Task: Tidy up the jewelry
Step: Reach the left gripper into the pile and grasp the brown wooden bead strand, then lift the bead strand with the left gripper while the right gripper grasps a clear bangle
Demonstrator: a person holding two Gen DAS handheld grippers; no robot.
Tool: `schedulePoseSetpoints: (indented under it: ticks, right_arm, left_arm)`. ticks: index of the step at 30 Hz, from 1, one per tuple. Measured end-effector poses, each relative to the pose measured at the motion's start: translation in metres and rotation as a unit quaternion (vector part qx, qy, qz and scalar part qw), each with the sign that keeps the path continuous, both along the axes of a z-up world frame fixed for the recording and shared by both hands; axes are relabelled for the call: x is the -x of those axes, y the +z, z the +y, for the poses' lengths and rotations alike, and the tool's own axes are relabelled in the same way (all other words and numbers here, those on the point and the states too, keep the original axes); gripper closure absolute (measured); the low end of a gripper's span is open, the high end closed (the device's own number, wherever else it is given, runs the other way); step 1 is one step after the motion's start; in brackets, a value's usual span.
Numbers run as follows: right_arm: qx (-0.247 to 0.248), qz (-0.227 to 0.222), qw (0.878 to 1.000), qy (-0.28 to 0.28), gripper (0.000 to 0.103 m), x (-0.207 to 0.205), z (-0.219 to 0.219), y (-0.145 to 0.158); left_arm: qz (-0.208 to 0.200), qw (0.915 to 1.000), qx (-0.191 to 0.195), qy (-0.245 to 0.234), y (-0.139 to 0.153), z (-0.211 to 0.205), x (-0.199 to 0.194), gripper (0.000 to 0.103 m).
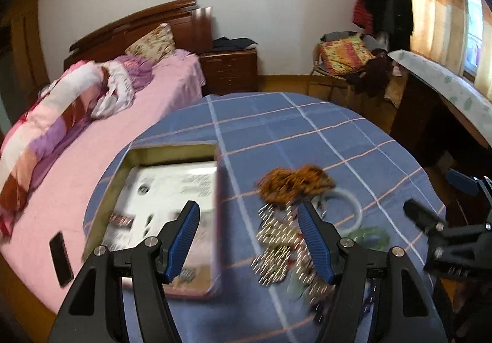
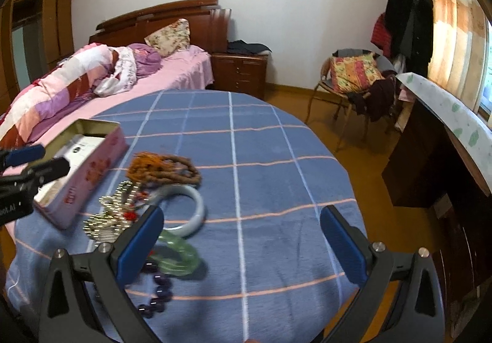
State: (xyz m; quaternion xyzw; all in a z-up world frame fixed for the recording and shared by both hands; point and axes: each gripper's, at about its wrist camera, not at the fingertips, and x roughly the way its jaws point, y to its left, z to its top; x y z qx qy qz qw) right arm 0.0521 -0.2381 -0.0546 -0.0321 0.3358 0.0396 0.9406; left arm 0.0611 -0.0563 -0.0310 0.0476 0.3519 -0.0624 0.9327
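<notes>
A pile of jewelry lies on the blue checked table: brown bead strands (image 2: 166, 172) (image 1: 295, 184), a pale bangle (image 2: 192, 210) (image 1: 349, 207), a green bracelet (image 2: 181, 253), a pearl chain (image 2: 107, 217) (image 1: 276, 244) and purple beads (image 2: 160, 287). An open pink tin (image 2: 89, 170) (image 1: 166, 207) with a white card inside stands to the left of the pile. My left gripper (image 1: 249, 213) is open and empty, above the tin's right edge and the pearls. My right gripper (image 2: 243, 217) is open and empty, above bare cloth to the right of the pile.
A bed (image 2: 129, 78) with pink sheets lies left of the table, with a black phone (image 1: 61, 258) on it. A nightstand (image 2: 240, 72), a chair with cushions (image 2: 353, 75) and a desk (image 2: 446, 127) stand beyond and to the right. The table's blue cloth (image 2: 276, 158) stretches right of the jewelry.
</notes>
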Motion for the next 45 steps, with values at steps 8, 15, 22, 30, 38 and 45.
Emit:
schedulePoseSetpoints:
  ticks: [8, 15, 22, 30, 38, 45]
  right_arm:
    - [-0.014, 0.015, 1.0, -0.003, 0.0, -0.014, -0.014, -0.008]
    - [-0.024, 0.018, 1.0, -0.003, 0.0, -0.021, -0.019, -0.01]
    - [-0.023, 0.021, 1.0, 0.004, 0.0, -0.022, -0.018, -0.014]
    - [-0.034, 0.018, 0.999, 0.013, 0.006, -0.022, -0.014, -0.011]
    - [-0.054, 0.034, 0.996, 0.066, 0.024, -0.035, 0.012, -0.007]
    - [-0.027, 0.059, 0.991, 0.118, 0.053, -0.063, 0.05, -0.014]
  left_arm:
    - [0.031, 0.9991, -0.009, -0.026, -0.024, -0.041, -0.053, 0.037]
    - [0.069, 0.9968, -0.017, -0.037, -0.05, -0.055, -0.079, 0.037]
    - [0.068, 0.9956, -0.001, -0.065, -0.047, -0.057, -0.081, 0.097]
    - [0.002, 0.9974, 0.046, -0.056, 0.013, -0.023, -0.057, 0.097]
    - [-0.047, 0.9965, 0.057, -0.038, 0.044, 0.006, -0.032, 0.097]
    - [-0.045, 0.9968, 0.062, -0.023, 0.032, 0.013, -0.03, 0.097]
